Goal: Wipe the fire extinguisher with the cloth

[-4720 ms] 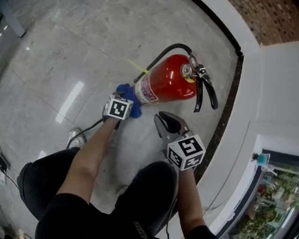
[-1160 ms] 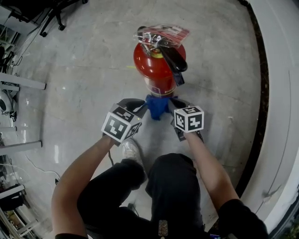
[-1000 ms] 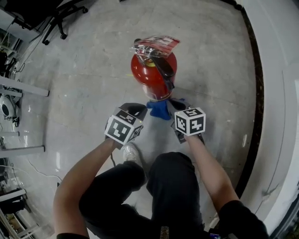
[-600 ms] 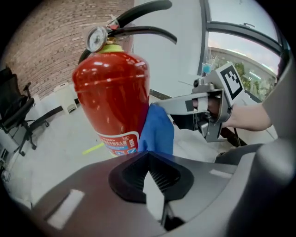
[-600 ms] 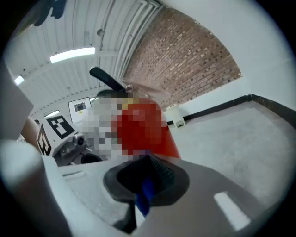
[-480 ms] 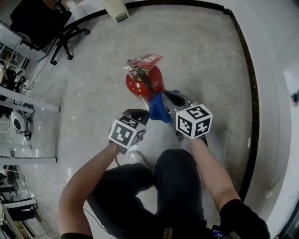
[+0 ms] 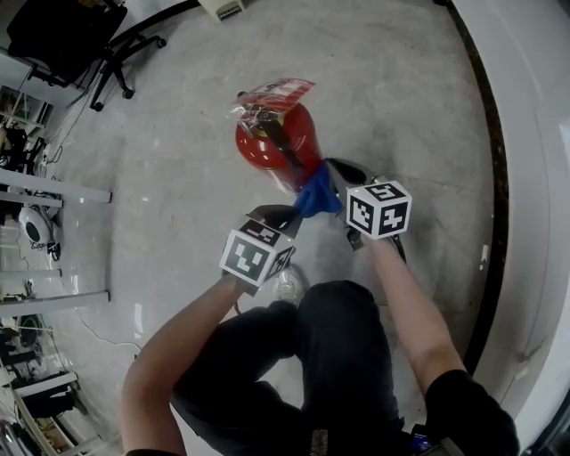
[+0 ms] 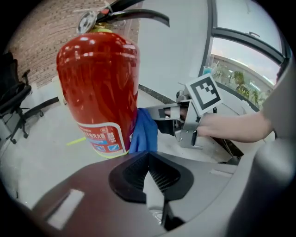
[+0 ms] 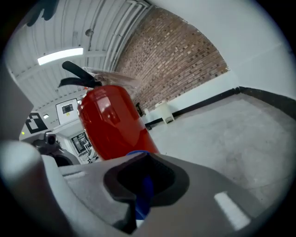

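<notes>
1. Grey floor (image 7: 178, 160) filled the head view. A brick wall (image 9: 175, 60) rose behind in my right gripper view.
2. A black chair (image 7: 71, 36) stood well apart, at the far left of the floor.
3. The red extinguisher (image 7: 267, 142) stood upright on the floor ahead of my knees. Its black lever (image 8: 138, 14) sat on top, with a plastic-wrapped tag (image 7: 276, 93) beside it.
4. My right gripper (image 9: 145, 178) was clenched on the cloth (image 8: 144, 132), a blue strip showing between its jaws. It reached in at the extinguisher's side.
5. My left gripper (image 8: 150, 162) had its jaws drawn together with nothing in them. It pointed at the extinguisher's lower half from close by, but I could not tell whether it touched.
6. The blue cloth hung bunched against the red shell, low down and just beside the white label (image 8: 101, 139).
</notes>
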### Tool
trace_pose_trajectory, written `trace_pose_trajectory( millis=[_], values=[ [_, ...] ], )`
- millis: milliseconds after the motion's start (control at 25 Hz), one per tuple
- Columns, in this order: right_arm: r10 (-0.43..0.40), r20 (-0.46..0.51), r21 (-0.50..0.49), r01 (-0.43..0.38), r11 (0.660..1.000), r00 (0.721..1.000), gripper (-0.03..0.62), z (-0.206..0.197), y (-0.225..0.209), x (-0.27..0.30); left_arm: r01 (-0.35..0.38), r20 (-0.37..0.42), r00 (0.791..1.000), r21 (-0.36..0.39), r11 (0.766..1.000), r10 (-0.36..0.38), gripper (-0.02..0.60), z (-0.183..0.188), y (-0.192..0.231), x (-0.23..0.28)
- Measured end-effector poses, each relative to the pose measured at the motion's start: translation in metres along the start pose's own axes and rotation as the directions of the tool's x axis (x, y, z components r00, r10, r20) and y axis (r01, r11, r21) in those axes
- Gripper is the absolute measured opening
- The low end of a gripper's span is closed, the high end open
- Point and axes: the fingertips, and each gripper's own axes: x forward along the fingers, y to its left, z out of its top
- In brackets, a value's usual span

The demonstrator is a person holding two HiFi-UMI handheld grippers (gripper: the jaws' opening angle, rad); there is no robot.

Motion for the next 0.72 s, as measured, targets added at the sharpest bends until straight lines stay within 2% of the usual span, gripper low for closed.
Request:
trace_pose_trajectory(
  millis=[280, 520, 720],
  values=[
    [-0.066, -0.071, 0.096, 0.073, 0.993, 0.995, 0.009, -0.056, -0.051, 0.03, 0.055, 0.01, 0.998, -0.054, 0.997, -0.055, 0.005, -0.007, -0.005, 0.023],
    [-0.123, -0.193, 0.096, 0.143, 0.985, 0.973, 0.009, -0.111, -0.085, 0.051, 0.094, -0.002, 0.996, -0.065, 0.993, -0.095, 0.005, -0.012, -0.004, 0.04],
    [-0.142, -0.278, 0.09, 0.173, 0.981, 0.95, 0.009, -0.153, -0.105, 0.064, 0.112, -0.002, 0.994, -0.014, 0.994, -0.112, 0.005, -0.021, -0.005, 0.051]
  ],
)
